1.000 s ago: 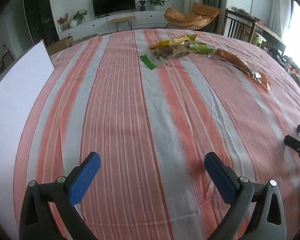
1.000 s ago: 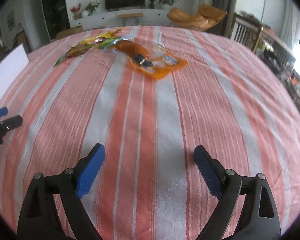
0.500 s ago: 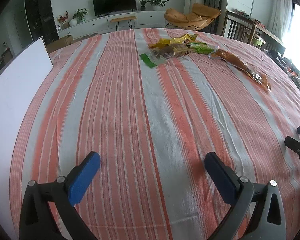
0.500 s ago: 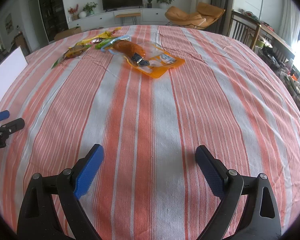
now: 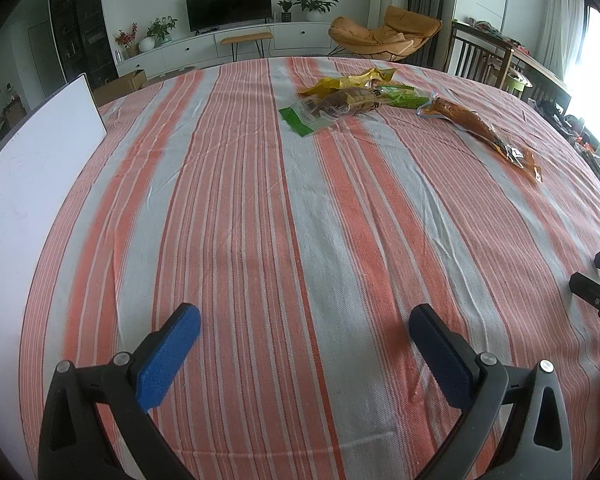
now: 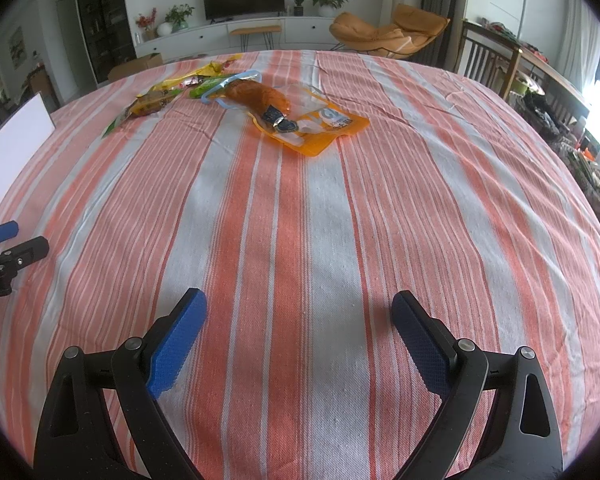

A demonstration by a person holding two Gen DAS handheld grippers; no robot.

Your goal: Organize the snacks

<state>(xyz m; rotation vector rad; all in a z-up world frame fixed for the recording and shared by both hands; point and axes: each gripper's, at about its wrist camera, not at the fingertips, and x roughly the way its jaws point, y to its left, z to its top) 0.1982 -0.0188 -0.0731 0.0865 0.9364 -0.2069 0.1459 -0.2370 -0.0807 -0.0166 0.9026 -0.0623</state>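
Right wrist view alone shows the orange pouch's point(image 6: 312, 128) clear printed face — both grippers point(image 5: 304, 344) point(image 6: 298, 328) hover spread wide, empty, near the tabletop's point(image 6: 300, 240) front edge.

Right gripper point(image 5: 598, 280) (edge-cropped), snack labels illegible

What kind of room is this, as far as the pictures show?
Most likely a home living and dining room: a television on a long white cabinet, an orange lounge chair, and snack packets on a table with a striped tablecloth.
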